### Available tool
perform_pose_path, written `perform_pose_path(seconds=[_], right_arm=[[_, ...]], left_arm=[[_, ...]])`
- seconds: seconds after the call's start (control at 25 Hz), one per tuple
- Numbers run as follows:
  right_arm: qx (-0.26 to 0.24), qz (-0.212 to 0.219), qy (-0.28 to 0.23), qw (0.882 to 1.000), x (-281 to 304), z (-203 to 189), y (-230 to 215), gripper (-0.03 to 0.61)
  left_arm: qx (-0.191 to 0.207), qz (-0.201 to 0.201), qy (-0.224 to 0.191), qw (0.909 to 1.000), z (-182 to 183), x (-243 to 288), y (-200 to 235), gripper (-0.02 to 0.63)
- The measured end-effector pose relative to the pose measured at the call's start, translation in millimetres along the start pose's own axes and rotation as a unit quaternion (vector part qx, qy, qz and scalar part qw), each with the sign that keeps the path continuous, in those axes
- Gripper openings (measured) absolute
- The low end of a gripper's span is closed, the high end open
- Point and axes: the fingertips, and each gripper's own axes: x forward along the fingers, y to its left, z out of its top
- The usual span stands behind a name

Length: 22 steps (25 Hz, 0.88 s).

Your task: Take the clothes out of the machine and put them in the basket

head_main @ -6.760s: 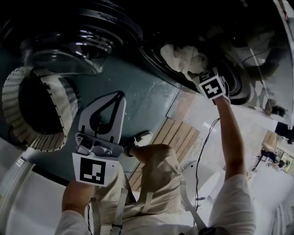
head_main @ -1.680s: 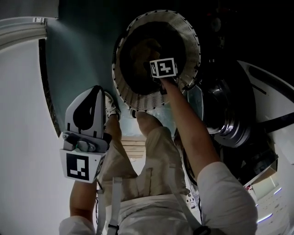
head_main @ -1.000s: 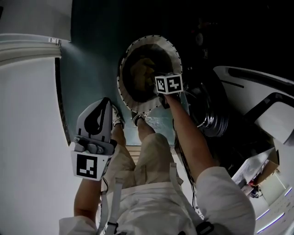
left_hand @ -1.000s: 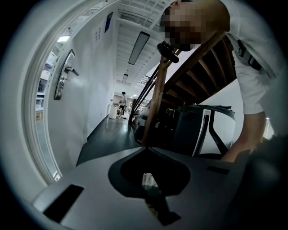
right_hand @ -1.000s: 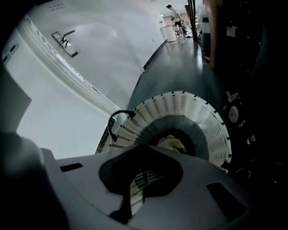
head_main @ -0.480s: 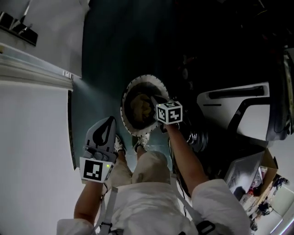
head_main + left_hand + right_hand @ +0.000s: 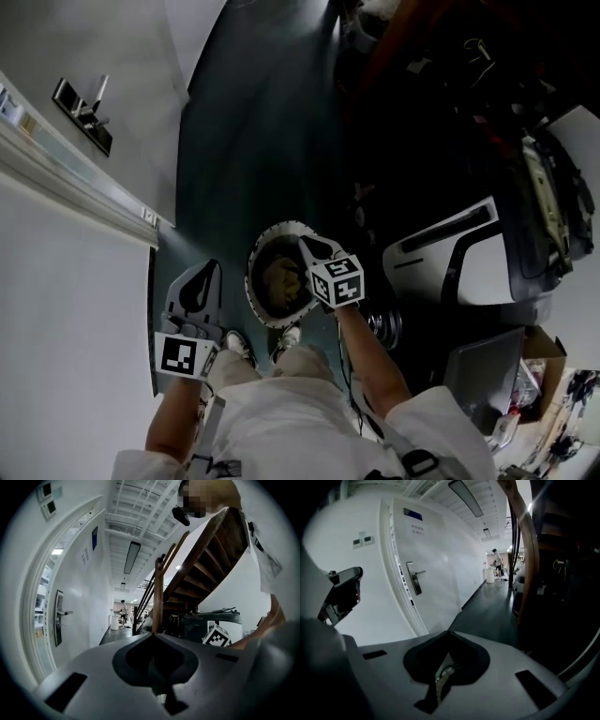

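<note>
A: Clothes down in the basket, a tan heap on its bottom, well below both tongs.
B: Right tongs?
A: Pressed together, pinching nothing. Tilted downward, tips over the basket's right rim.
B: And the left tongs?
A: Pressed together too, and empty. Just left of the basket, aimed level down a corridor, with a wooden staircase ahead and to the right.
B: So, basket between the two?
A: Between them, yes, nearer the right pair.
B: Machine?
A: Off to the right of the right tongs, white with dark trim, well apart from the basket.
B: Anything else close by?
A: Dark floor under everything. White door with a lever handle, ahead and left of the right tongs. Pale shoes just beneath the basket, between the two marker cubes.
</note>
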Motion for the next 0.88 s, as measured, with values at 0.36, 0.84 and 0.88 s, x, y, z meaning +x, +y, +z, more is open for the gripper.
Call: perform_pose_path(seconds=[0.36, 0.84, 0.88], right_arm=[[-0.054, -0.004, -0.163, 0.985, -126.3, 121.2, 36.2, 0.012], [-0.124, -0.076, -0.28, 0.949, -270.4, 167.2, 59.8, 0.012], [-0.125, -0.081, -0.281, 0.948, -278.1, 164.8, 58.6, 0.012]], left_arm=[[0.031, 0.036, -0.073, 0.9962, 83.5, -38.1, 12.4, 0.012], [0.021, 0.125, -0.115, 0.9853, 121.3, -106.9, 53.6, 0.012], [0.014, 0.131, -0.114, 0.9847, 120.2, -111.5, 55.2, 0.012]])
